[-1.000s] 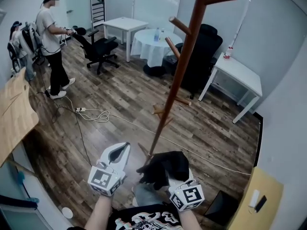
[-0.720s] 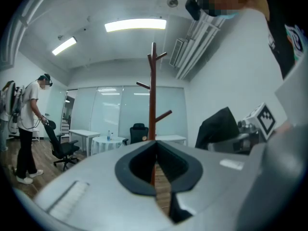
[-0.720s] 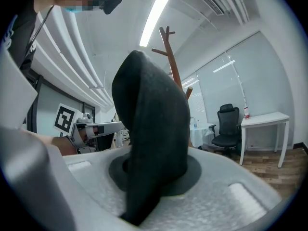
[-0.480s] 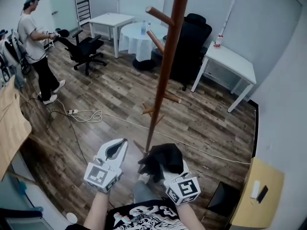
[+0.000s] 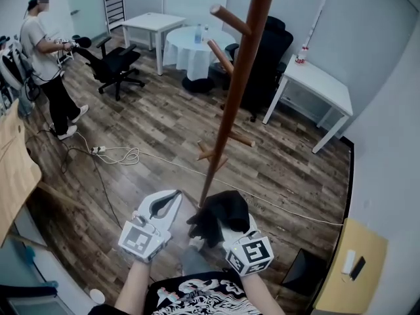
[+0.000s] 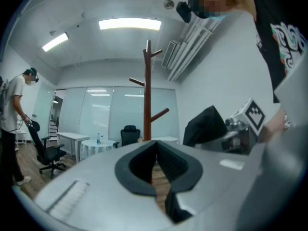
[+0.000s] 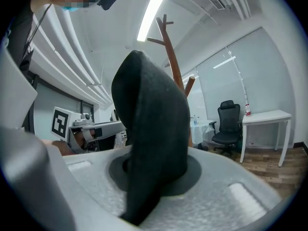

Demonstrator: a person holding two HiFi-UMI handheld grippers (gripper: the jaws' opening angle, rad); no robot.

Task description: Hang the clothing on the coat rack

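One black garment [image 5: 224, 212] is all we have to hang. It is bunched up and pinched in the right gripper [image 5: 228, 233], whose jaws stand narrowly apart with the cloth between them. It sits low in front of us, just beside the foot of the coat rack [image 5: 239, 77]. The left gripper [image 5: 172, 199] has its jaws fully together with nothing in them, and is held beside the right one. The cloth looks soft and limp, probably light. We judge it will sag and fold rather than keep a shape, and may slide off a smooth wooden peg unless a collar or loop goes over it. A better hold would be near the neckline, spread by both grippers. Count: one rack, with two slanted upper pegs [image 5: 230, 18] showing in head view plus short stubs [image 5: 244, 139] lower down; one garment; two grippers; one other person [image 5: 46, 64] standing well apart.
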